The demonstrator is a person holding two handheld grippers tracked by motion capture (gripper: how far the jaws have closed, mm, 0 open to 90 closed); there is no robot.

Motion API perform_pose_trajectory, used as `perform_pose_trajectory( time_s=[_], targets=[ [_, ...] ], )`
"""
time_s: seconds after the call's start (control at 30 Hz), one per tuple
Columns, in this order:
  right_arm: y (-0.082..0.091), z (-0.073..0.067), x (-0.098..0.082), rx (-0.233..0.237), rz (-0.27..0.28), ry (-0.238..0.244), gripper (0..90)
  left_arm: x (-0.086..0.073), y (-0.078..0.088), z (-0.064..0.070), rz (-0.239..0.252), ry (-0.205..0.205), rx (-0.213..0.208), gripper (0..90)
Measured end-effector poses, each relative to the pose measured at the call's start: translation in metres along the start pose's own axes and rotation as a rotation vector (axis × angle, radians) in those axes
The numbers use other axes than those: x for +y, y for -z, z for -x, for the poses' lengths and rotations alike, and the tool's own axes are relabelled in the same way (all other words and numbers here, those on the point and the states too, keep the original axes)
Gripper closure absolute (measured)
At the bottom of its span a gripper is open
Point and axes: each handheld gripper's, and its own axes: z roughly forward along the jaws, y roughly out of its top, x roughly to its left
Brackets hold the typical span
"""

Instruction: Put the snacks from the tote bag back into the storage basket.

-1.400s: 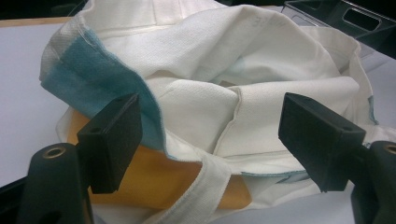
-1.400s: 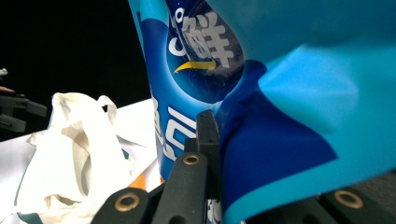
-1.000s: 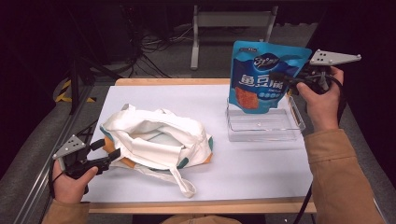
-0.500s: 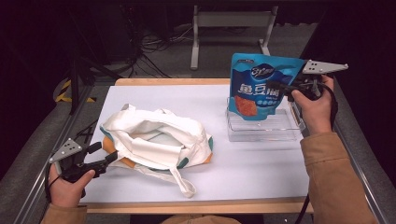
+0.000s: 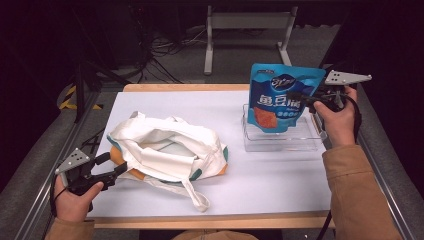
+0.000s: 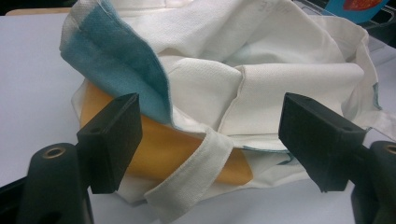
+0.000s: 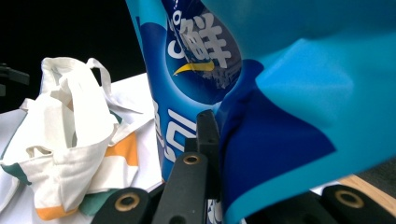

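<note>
A blue snack pouch (image 5: 279, 97) hangs upright over a clear plastic bin (image 5: 280, 142) at the table's right, its bottom edge low inside the bin. My right gripper (image 5: 300, 98) is shut on the pouch's right edge; in the right gripper view the blue pouch (image 7: 261, 116) is pinched between the black jaws. A white tote bag (image 5: 167, 150) with teal and orange patches lies open at the left. My left gripper (image 5: 111, 167) rests open at the bag's left side, its jaws standing apart on either side of the bag's (image 6: 224, 93) near rim and strap without pressing it.
The white table top (image 5: 260, 185) has a wooden front edge. The tote's loose strap (image 5: 195, 195) trails toward the front. A metal stand (image 5: 245, 30) and cables lie on the floor beyond the table.
My right gripper has lowered the pouch toward the clear bin. The left gripper and the tote bag have stayed where they were.
</note>
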Motion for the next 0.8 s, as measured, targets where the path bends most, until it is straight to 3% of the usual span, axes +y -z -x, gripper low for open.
perform_pose_trajectory(
  time_s=[0.8],
  targets=[
    [-0.012,0.007,-0.036,0.048,-0.028,-0.023,89.2,0.000,-0.004,0.002,-0.013,-0.012,0.002,22.1]
  ],
)
